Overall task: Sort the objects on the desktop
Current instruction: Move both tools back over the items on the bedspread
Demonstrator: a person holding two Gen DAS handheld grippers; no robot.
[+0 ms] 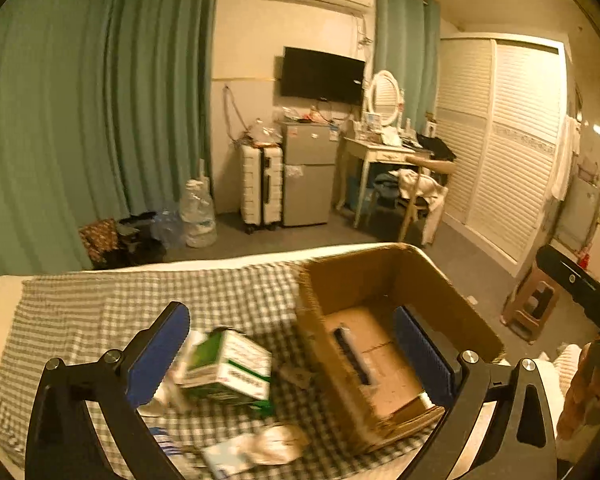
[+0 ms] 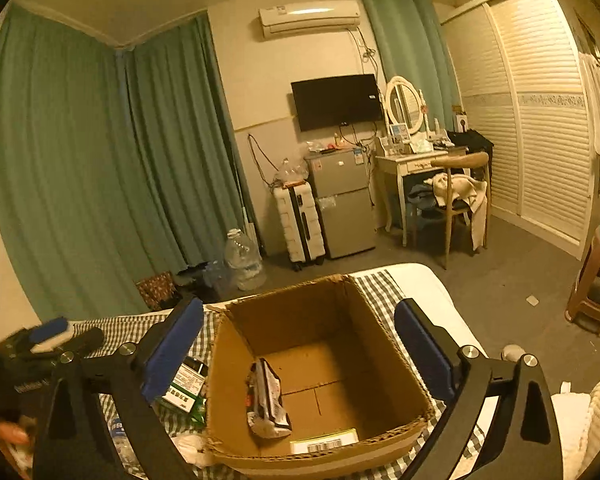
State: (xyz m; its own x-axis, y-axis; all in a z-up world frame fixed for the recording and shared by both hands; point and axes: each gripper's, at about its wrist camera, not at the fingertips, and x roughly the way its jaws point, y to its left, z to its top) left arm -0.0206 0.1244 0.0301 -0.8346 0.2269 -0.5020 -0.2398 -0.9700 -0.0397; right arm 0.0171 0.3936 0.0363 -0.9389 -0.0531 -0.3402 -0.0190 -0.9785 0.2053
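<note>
An open cardboard box (image 2: 300, 312) stands on a checked cloth (image 1: 140, 300). Inside it lie a crumpled black-and-white packet (image 2: 268, 400) and a flat item with a barcode label (image 2: 324, 442). My right gripper (image 2: 298, 306) hangs above the box, open, its blue pads (image 2: 424, 348) wide apart with nothing held. My left gripper (image 1: 288, 312) is open and empty too, above a green-and-white carton (image 1: 228, 368) that lies left of the box (image 1: 380, 276). White wrappers (image 1: 256, 448) and a small water bottle (image 2: 120, 440) lie on the cloth nearer to me.
The cloth covers a white surface whose far edge (image 2: 412, 272) drops to a grey floor. Beyond it stand a large water jug (image 2: 244, 256), a suitcase (image 2: 300, 220), a small fridge (image 2: 344, 200), a dressing table with a chair (image 2: 456, 196) and a brown stool (image 2: 596, 280).
</note>
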